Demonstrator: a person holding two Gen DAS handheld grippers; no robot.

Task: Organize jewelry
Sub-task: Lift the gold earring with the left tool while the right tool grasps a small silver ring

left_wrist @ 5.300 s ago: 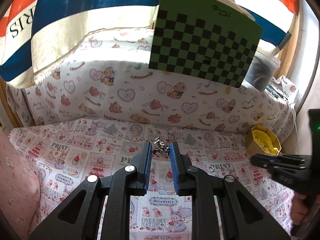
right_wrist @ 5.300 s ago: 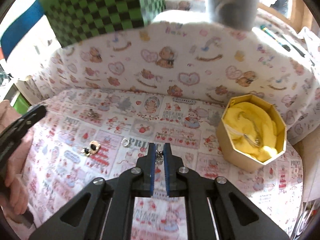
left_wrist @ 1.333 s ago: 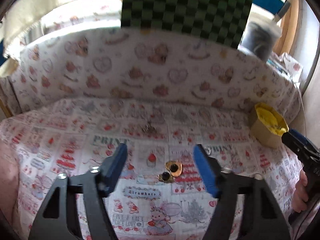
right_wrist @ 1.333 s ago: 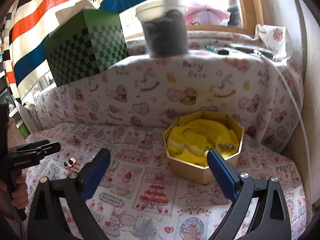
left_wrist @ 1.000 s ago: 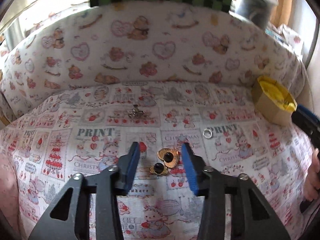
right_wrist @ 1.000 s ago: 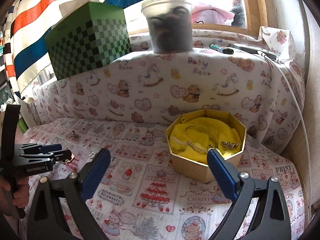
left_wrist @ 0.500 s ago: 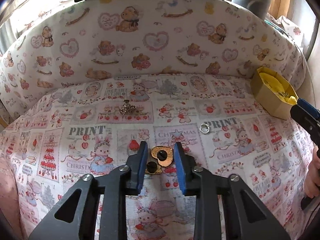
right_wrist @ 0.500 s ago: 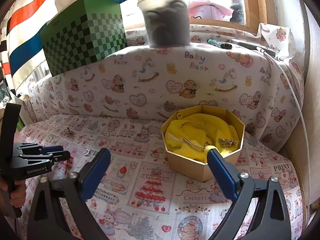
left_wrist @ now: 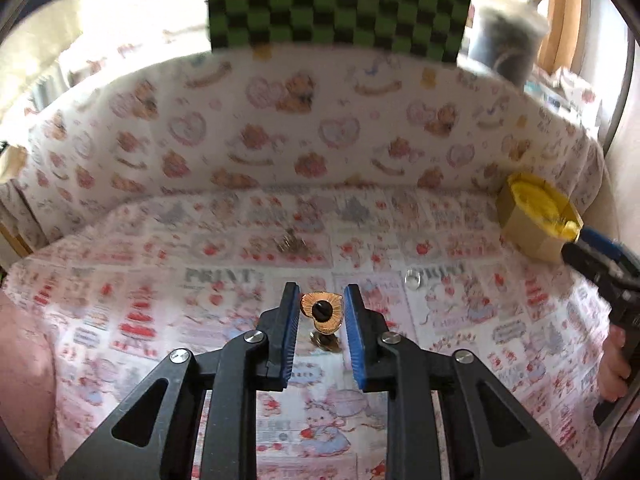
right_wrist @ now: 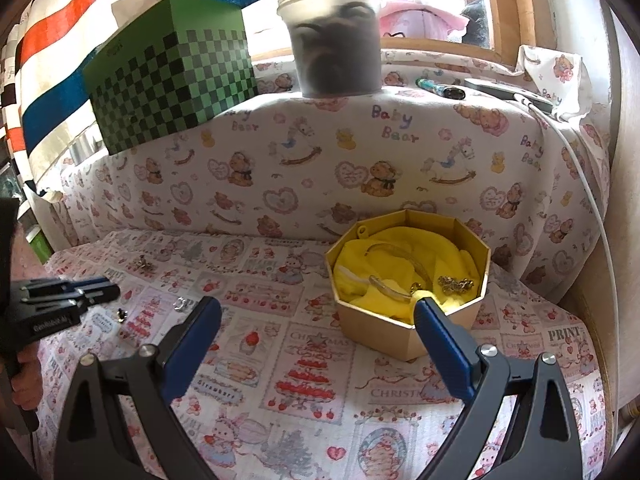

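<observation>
I have the gold heart earring pinched between my left tongs, lifted above the tabletop. Its partner lies on the cloth just below it. The small ring sits off to the earring's right, the yellow-lined jewelry box beyond that. My right tongs are spread wide before the box, holding nothing.

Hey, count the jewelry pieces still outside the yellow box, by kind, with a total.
gold heart earring: 2
silver ring: 1
silver cluster piece: 1
Total: 4
</observation>
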